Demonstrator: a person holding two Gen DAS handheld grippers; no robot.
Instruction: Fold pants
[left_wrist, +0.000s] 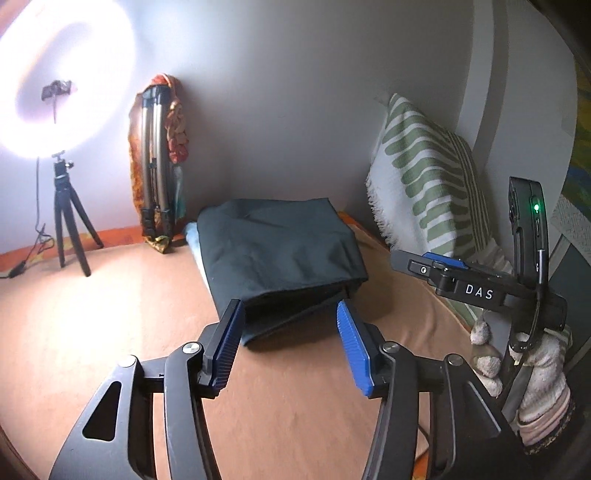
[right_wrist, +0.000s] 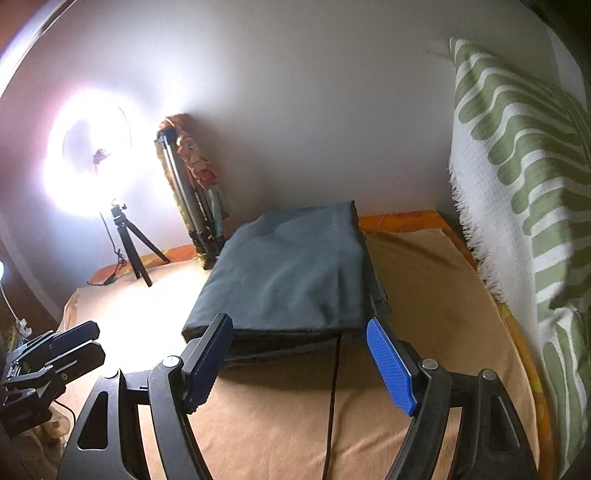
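Observation:
Dark teal pants (left_wrist: 280, 258) lie folded into a thick rectangle on the tan bed sheet (left_wrist: 110, 332), also in the right wrist view (right_wrist: 291, 273). My left gripper (left_wrist: 290, 310) is open and empty, its blue pads just short of the bundle's near edge. My right gripper (right_wrist: 299, 326) is open and empty, its fingers either side of the near edge, not touching it. The right gripper's body shows at the right of the left wrist view (left_wrist: 476, 288). The left gripper shows at the lower left of the right wrist view (right_wrist: 55, 354).
A lit ring light on a small tripod (left_wrist: 66, 206) stands at the far left. A folded tripod with patterned cloth (left_wrist: 159, 177) leans on the wall. A green-striped pillow (left_wrist: 424, 177) stands at the right. A black cable (right_wrist: 332, 398) runs over the sheet.

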